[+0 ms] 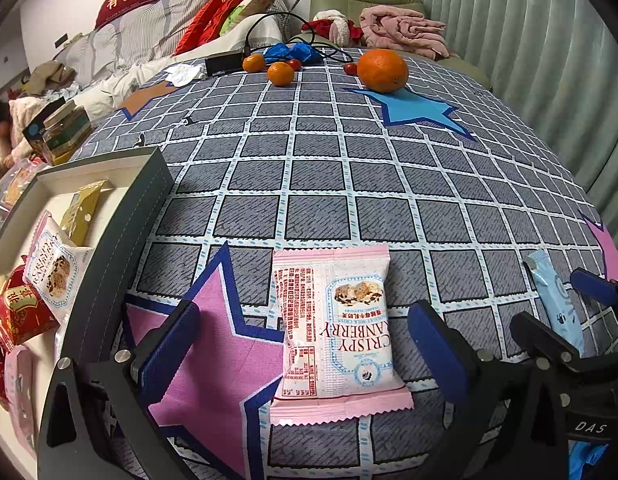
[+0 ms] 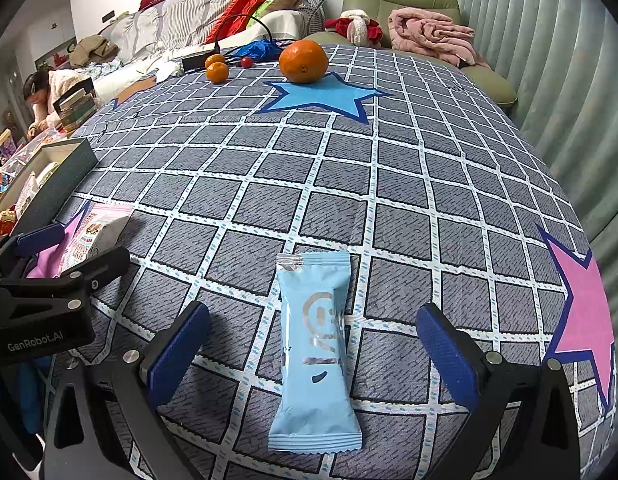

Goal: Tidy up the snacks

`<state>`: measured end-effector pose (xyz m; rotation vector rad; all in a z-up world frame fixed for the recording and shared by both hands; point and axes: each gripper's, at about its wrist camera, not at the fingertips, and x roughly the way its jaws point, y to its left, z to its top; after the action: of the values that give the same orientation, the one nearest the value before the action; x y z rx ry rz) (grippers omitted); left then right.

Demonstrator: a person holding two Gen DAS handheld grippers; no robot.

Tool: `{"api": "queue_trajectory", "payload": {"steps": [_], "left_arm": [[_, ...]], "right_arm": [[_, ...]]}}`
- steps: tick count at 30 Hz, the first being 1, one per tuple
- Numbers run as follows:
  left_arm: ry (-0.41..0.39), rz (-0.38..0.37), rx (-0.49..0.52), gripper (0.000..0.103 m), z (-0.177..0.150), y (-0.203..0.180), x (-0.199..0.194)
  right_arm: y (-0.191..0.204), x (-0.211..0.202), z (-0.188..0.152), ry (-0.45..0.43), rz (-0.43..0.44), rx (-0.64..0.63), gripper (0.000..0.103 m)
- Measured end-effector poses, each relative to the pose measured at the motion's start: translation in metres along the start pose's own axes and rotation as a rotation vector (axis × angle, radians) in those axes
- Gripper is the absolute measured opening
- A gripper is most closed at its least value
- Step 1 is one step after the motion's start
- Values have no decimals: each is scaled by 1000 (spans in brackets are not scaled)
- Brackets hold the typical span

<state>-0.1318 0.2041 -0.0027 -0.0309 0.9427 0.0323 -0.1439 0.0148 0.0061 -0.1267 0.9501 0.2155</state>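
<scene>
A pink cranberry crisp packet (image 1: 336,332) lies flat on the checked tablecloth, between the wide-apart fingers of my open left gripper (image 1: 305,344). A light blue snack packet (image 2: 314,350) lies lengthwise between the fingers of my open right gripper (image 2: 313,352); neither gripper touches its packet. The blue packet (image 1: 557,300) also shows at the right of the left wrist view, beside the right gripper's fingers (image 1: 593,282). The pink packet (image 2: 95,234) shows at the left of the right wrist view, behind the left gripper (image 2: 75,248). A dark-walled box (image 1: 137,216) at the left holds several snack packets.
A large orange (image 1: 382,70), two small oranges (image 1: 280,73) and small red fruits sit at the table's far edge with cables and a blue bag (image 1: 293,53). Jars (image 1: 65,130) stand behind the box. A person (image 2: 49,88) bends at the far left. A curtain hangs on the right.
</scene>
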Motion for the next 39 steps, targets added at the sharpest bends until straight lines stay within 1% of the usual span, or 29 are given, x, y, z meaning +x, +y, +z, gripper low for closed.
{"api": "queue_trajectory", "payload": {"steps": [19,22,25,27,28,29,30,31,32,33,34,35,37,39], "left_arm": [[1,1,0,103,1,-1,1],[2,3,-1,103,1,0,1],[32,14,-11,103,2,-1,0],[59,15,-19,100,3,-2,-2],[66,12,-17,93,4,-4,-4],[73,5,-4,84,4,-7,-6],[78,-9,13,78,5,-11,-9],[83,-25,30,64,5,-15,-12],[88,-37,43,50,5,-18,-13],[92,-51,52,44,5,-21,-15],[100,-53,59,44,5,-23,-15],[103,-58,59,44,4,-24,-16],[107,-72,54,43,2,-22,-18],[109,-82,47,43,-2,-20,-22]], "right_arm": [[0,-2,0,8,1,-4,103],[1,-1,3,26,2,-7,103],[1,4,10,70,10,-20,103],[0,7,17,117,20,-33,103],[0,8,18,129,20,-37,103],[-1,8,20,141,21,-41,101],[-1,7,20,144,22,-44,96],[0,5,22,143,23,-50,86],[-1,3,22,140,26,-52,79],[-1,1,23,137,29,-56,59],[-1,-1,23,137,36,-57,34],[-2,-2,23,141,47,-50,28],[-3,-4,20,145,75,-30,27],[-1,-6,16,142,77,-31,27]]}}
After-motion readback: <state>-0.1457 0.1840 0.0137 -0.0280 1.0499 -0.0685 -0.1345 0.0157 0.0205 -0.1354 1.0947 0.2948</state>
